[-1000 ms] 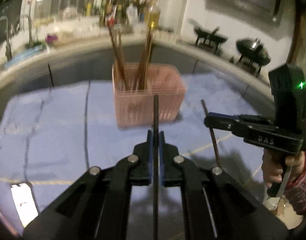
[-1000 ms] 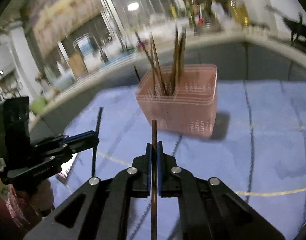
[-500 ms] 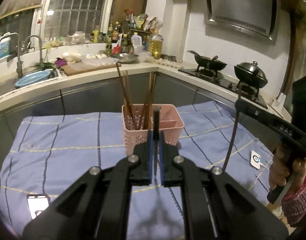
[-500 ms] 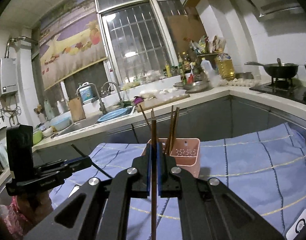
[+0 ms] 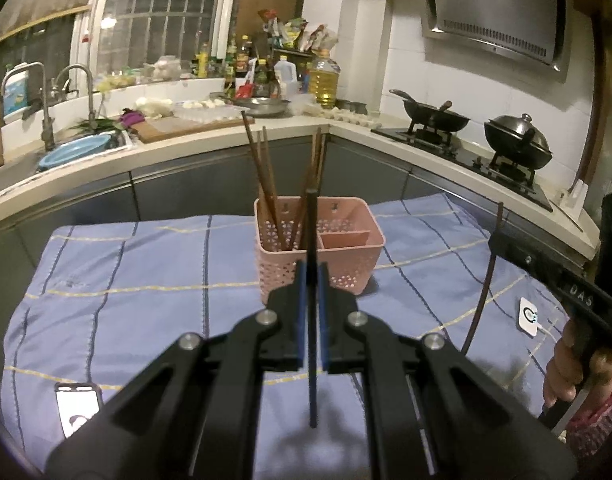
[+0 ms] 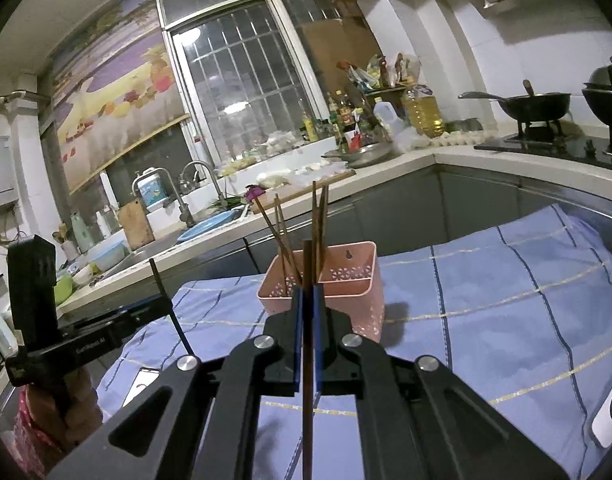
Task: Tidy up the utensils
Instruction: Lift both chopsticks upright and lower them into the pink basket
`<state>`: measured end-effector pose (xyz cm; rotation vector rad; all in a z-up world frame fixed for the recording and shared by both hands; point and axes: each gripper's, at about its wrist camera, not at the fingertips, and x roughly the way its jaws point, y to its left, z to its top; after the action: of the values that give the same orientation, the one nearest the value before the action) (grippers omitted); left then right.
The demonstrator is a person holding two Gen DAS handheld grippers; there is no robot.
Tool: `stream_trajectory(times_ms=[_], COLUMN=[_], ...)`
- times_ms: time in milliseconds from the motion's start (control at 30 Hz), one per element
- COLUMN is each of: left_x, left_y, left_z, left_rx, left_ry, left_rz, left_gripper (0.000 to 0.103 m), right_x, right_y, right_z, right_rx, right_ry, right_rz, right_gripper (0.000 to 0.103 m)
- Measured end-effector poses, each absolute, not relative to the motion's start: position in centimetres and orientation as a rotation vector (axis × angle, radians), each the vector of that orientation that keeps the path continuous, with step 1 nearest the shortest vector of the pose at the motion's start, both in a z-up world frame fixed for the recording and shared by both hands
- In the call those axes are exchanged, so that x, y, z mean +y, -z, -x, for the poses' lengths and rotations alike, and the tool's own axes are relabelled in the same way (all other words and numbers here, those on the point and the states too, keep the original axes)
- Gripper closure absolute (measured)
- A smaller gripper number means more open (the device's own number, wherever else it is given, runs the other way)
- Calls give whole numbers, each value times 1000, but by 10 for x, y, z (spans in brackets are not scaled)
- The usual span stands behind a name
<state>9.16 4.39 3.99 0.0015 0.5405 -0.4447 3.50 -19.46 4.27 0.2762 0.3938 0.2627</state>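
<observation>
While each tool (image 5: 312,276) (image 6: 307,300) clamps one slim chopstick (image 5: 312,360) (image 6: 307,400) (dark, brown), others stand in the pink basket (image 5: 338,268).

Both wrist views look forward and slightly down along their fingers, near the table; both share the pink basket (image 5: 320,248) (image 6: 348,280).

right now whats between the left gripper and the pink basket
Only bare blue checked cloth lies between the left gripper and pink basket, seen in the left wrist view.
</observation>
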Motion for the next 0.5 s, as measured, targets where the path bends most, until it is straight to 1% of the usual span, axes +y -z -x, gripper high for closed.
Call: stream_trajectory(times_ms=[500], left_x=[40], left_y=[-39], left_z=[-92], left_rx=[536], left_ry=[433], left_rz=[-17], left_gripper=[98], right_x=[-190], right_y=[-40], right_z=[-31], right_rx=[401], right_ry=[-254], right_rz=[-263], right_gripper=[98])
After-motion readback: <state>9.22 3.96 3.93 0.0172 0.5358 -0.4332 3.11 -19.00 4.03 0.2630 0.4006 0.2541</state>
